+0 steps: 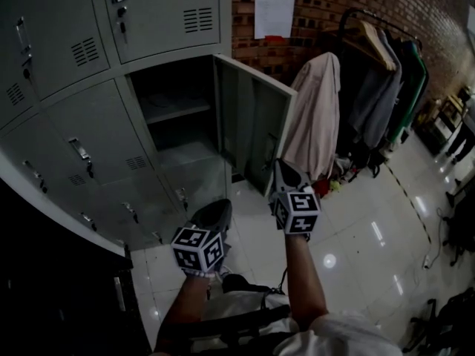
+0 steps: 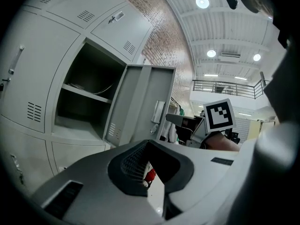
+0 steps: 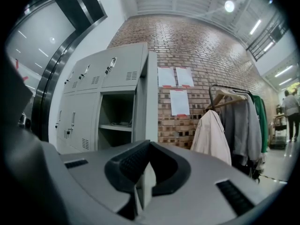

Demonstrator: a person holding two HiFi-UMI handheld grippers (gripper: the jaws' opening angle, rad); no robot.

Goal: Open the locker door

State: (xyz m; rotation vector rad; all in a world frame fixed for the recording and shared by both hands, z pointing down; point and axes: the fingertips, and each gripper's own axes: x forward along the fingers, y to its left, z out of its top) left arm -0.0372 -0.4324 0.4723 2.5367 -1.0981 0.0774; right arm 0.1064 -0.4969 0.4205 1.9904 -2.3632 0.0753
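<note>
Locker door [image 1: 254,121] hangs open, its edge at twelve o'clock nipped by the right claw [image 1: 280,167], jaws clamped; left claw [image 1: 223,208] closed, empty.

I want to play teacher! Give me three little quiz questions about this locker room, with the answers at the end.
1. True or false: the locker door is shut.
2. What hangs on the clothes rack? A coats, B towels, C bags.
3. Fill in: the wall behind the rack is made of ____.
Key: 1 false, it stands open; 2 A; 3 brick.
</note>
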